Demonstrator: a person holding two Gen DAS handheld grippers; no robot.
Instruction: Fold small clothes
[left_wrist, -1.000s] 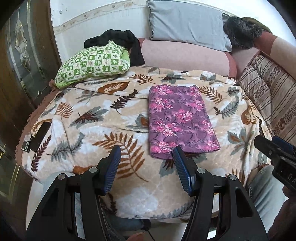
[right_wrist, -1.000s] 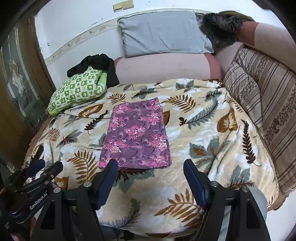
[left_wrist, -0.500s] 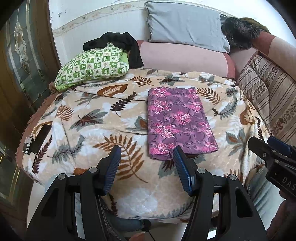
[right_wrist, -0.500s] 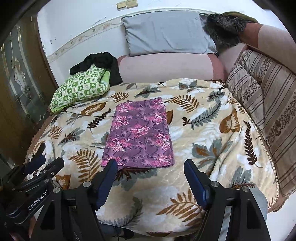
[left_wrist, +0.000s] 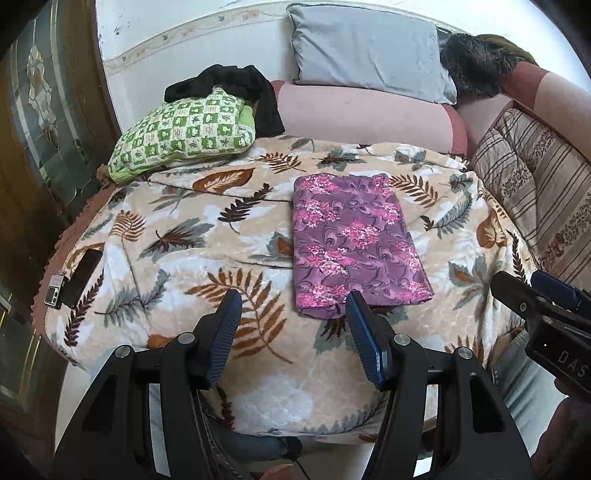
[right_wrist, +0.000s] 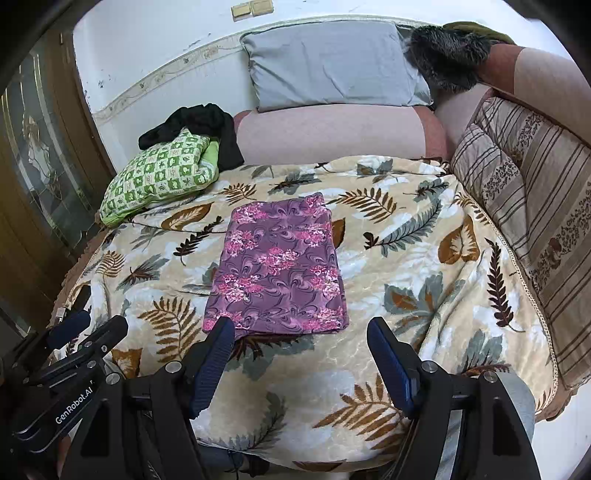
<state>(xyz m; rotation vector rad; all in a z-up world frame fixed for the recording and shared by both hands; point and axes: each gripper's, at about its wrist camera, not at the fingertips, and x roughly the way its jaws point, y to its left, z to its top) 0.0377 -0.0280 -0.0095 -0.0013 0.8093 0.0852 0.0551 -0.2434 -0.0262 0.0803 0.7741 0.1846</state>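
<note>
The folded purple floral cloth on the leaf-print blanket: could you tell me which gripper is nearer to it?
Left, narrowly. The left gripper hovers off the folded purple floral cloth's near-left corner; the right gripper hovers off its near-right corner.

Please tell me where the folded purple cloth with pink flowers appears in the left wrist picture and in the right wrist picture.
Left wrist view: the folded purple cloth with pink flowers lies right of centre, just beyond the right finger of the open left claw.
Right wrist view: the cloth lies slightly left of centre, beyond the left finger of the open right claw.
Shared landmark: the green-and-white checked pillow, behind the cloth to its left.
</note>
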